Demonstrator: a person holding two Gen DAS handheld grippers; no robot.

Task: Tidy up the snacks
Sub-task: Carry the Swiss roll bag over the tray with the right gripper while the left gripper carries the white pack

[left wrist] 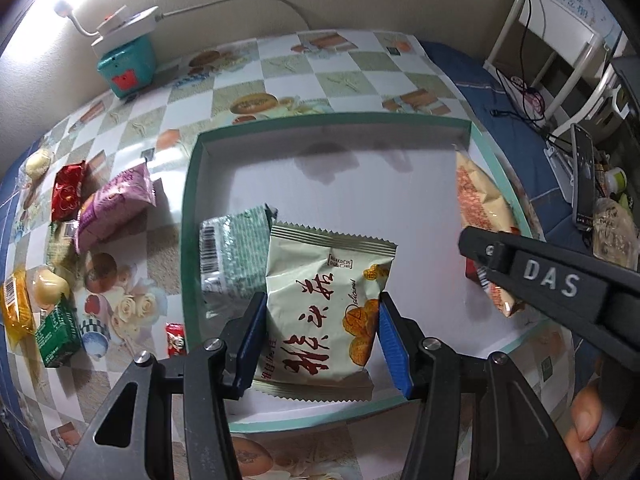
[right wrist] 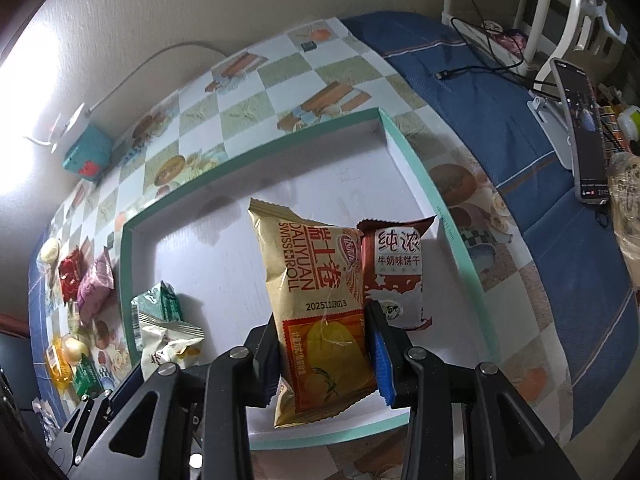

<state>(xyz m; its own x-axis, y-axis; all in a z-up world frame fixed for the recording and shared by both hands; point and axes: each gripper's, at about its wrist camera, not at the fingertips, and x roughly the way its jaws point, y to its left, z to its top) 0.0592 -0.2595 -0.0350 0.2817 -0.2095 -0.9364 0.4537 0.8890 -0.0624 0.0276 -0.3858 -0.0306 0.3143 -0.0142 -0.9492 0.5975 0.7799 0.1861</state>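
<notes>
Two light, puffy snack packets held over the shallow white tray point(left wrist: 192, 184) on the counter point(left wrist: 280, 64).

The left hand-held gripper point(left wrist: 318, 338) pinches the cream pastry packet point(left wrist: 320, 292) across its sides; the right hand-held gripper point(right wrist: 324, 354) pinches the yellow Swiss-roll packet point(right wrist: 316, 300) at its lower half. Both look like soft, slippery, air-filled film with crushable contents, so a gentle mid-body grip seems best.
</notes>
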